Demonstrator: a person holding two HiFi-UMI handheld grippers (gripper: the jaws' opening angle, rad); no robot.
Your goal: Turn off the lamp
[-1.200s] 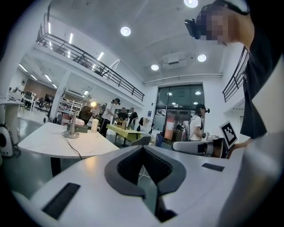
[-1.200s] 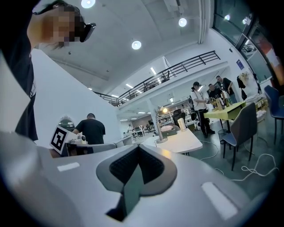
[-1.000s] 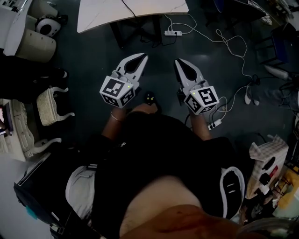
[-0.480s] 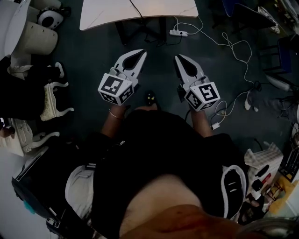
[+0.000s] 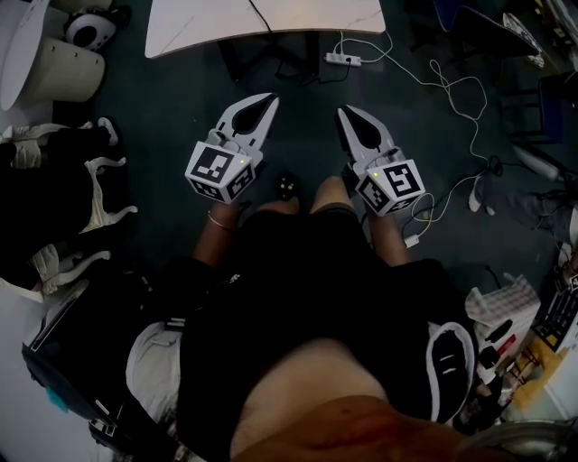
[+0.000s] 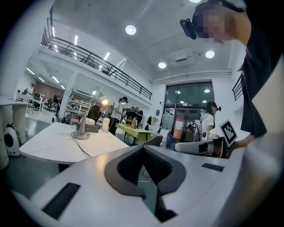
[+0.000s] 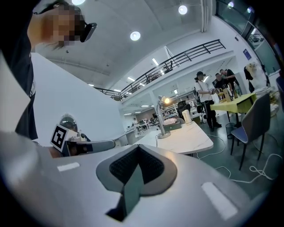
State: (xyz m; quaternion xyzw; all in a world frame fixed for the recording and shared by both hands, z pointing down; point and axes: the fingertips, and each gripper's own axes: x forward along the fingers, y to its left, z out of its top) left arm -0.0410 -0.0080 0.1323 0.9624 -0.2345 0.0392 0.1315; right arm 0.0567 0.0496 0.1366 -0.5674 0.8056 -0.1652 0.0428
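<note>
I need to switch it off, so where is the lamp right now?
The lamp stands lit on the white table ahead: left of centre in the left gripper view, near the centre in the right gripper view.

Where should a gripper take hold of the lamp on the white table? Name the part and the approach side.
Probably the slim upright stem of the lamp, just above its round base: come level from the near table edge, jaws either side. No switch is visible.

I ease the left gripper [image 5: 267, 101] and the right gripper [image 5: 346, 115] a little nearer the bench [image 5: 271, 18]; a knee [image 5: 330, 191] now shows between them.
</note>
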